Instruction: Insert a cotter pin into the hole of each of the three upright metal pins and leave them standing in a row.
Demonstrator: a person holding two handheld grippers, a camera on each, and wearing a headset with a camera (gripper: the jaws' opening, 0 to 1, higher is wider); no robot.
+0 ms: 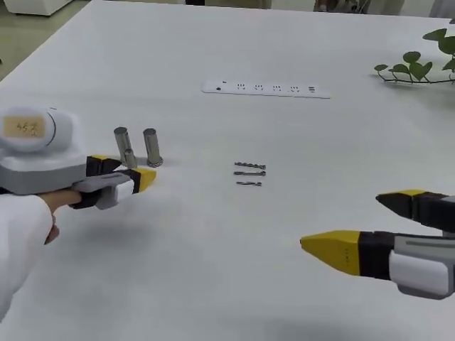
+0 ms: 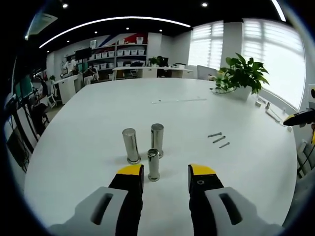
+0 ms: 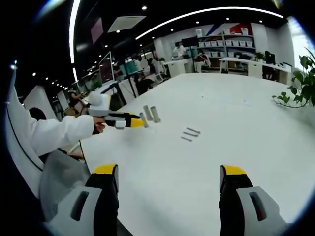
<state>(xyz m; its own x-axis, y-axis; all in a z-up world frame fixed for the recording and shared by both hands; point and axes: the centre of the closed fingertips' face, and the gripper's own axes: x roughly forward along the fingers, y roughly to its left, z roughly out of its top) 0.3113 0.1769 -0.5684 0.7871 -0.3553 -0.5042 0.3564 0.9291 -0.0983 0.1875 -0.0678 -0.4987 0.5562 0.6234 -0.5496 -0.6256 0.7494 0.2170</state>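
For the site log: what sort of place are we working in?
Likely an open-plan office or lab: large white table, wall shelves of storage boxes, potted green leafy plant.

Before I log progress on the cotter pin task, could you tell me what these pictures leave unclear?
- Holes in the metal pins: too small to make out in any view.
- Cotter pins: too small and blurred in all views to tell their shape.
- Shortest metal pin: in the head view, its base is hidden behind the left gripper.
- Right gripper: in the head view, its body is cut off by the right edge.
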